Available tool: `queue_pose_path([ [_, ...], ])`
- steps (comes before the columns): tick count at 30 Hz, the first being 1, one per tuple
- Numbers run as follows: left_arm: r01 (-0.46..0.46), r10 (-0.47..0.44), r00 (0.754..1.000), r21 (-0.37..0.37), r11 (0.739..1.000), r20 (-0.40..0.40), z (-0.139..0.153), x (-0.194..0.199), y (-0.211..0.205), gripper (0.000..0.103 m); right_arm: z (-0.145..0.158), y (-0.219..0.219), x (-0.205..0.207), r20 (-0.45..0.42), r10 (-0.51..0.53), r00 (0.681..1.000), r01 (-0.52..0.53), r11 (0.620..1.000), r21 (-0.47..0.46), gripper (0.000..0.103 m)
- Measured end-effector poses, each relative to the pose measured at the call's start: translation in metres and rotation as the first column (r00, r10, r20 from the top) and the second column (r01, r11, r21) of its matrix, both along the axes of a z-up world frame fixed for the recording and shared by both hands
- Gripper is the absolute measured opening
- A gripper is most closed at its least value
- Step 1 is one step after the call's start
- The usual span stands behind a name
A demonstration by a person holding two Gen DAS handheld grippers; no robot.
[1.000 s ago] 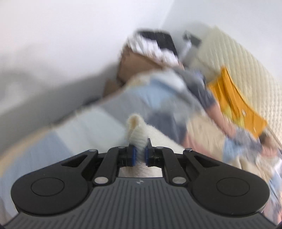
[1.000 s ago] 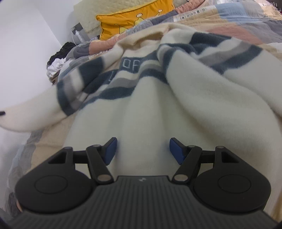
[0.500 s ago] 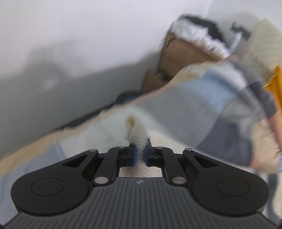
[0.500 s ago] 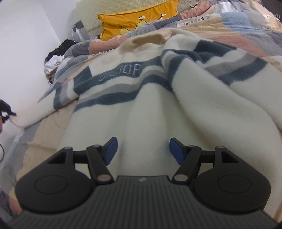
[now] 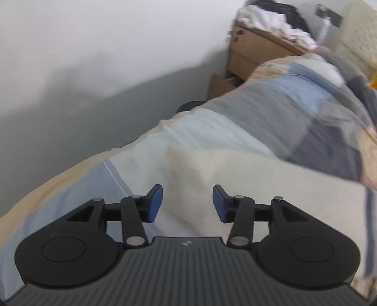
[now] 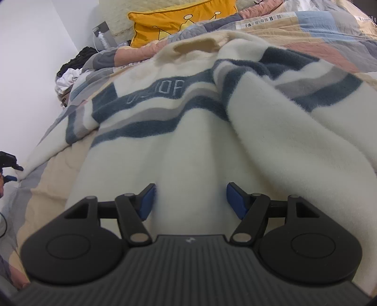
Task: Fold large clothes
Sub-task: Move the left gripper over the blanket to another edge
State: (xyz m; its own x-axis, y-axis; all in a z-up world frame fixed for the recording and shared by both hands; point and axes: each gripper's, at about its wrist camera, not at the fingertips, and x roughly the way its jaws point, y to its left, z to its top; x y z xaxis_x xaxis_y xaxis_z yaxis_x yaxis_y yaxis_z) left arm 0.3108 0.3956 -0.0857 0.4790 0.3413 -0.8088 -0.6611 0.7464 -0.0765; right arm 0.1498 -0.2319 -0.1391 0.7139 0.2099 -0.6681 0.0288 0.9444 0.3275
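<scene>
Fleece sweater [image 6: 200,150] spread flat on quilt [image 6: 318,26]

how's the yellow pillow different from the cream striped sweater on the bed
The yellow pillow is bright yellow with thin line-drawn crowns; the sweater is fuzzy cream with dark blue and grey stripes and lettering. The pillow stands propped at the head of the bed; the sweater lies spread and rumpled in front of the right gripper. Both rest on the patchwork quilt.

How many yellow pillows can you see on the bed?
1: the yellow pillow with crown drawings leans at the head of the bed, beyond the cream striped sweater. Others may lie out of frame.
</scene>
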Motion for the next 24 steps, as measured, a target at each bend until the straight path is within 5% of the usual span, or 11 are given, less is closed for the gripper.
queue_pose_path([
  [6,0.135,-0.134,0.991,-0.021,0.991,0.028,0.045,-0.026,-0.07,0.053,0.007,-0.008,-0.014,0.017,-0.009,1.0,0.008,0.999,0.036,0.067],
  [11,0.281,-0.272,0.957,-0.086,0.956,0.099,0.081,-0.041,-0.142,0.053,0.005,-0.01,-0.02,-0.004,-0.009,1.0,0.009,0.999,0.049,0.067],
  [18,0.462,-0.433,0.882,-0.164,0.871,0.187,0.106,-0.067,-0.248,0.053,0.01,-0.016,-0.031,0.016,-0.031,0.999,0.03,0.998,0.053,0.067],
  [24,0.56,-0.535,0.829,-0.25,0.79,0.164,0.081,-0.092,-0.324,0.053,0.01,-0.027,-0.033,0.005,-0.066,0.998,0.065,0.994,0.091,0.067],
])
